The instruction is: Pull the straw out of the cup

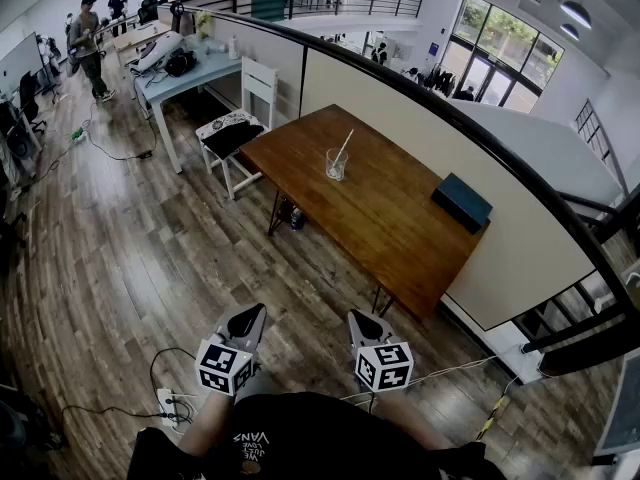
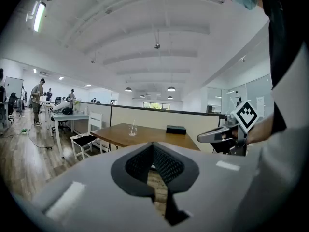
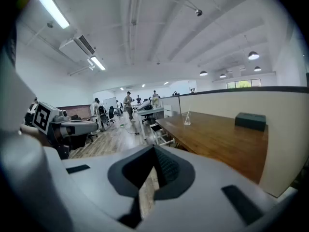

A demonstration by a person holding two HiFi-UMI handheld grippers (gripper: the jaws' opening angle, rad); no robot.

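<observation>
A clear glass cup [image 1: 336, 165] stands on the brown wooden table [image 1: 400, 218], with a white straw [image 1: 343, 148] leaning out of it to the upper right. Both grippers hang over the floor, well short of the table's near edge. My left gripper [image 1: 245, 320] is shut and holds nothing. My right gripper [image 1: 366, 325] is shut and empty too. The left gripper view shows the cup [image 2: 133, 130] and straw [image 2: 133, 124] far ahead beyond the closed jaws. Small and distant in the right gripper view are the cup [image 3: 187, 121] and the table [image 3: 227, 139].
A dark teal box [image 1: 461, 201] lies at the table's right end, by the partition wall [image 1: 470, 158]. A white chair [image 1: 240, 128] stands left of the table. Cables and a power strip [image 1: 170, 403] lie on the wood floor. People stand at far desks.
</observation>
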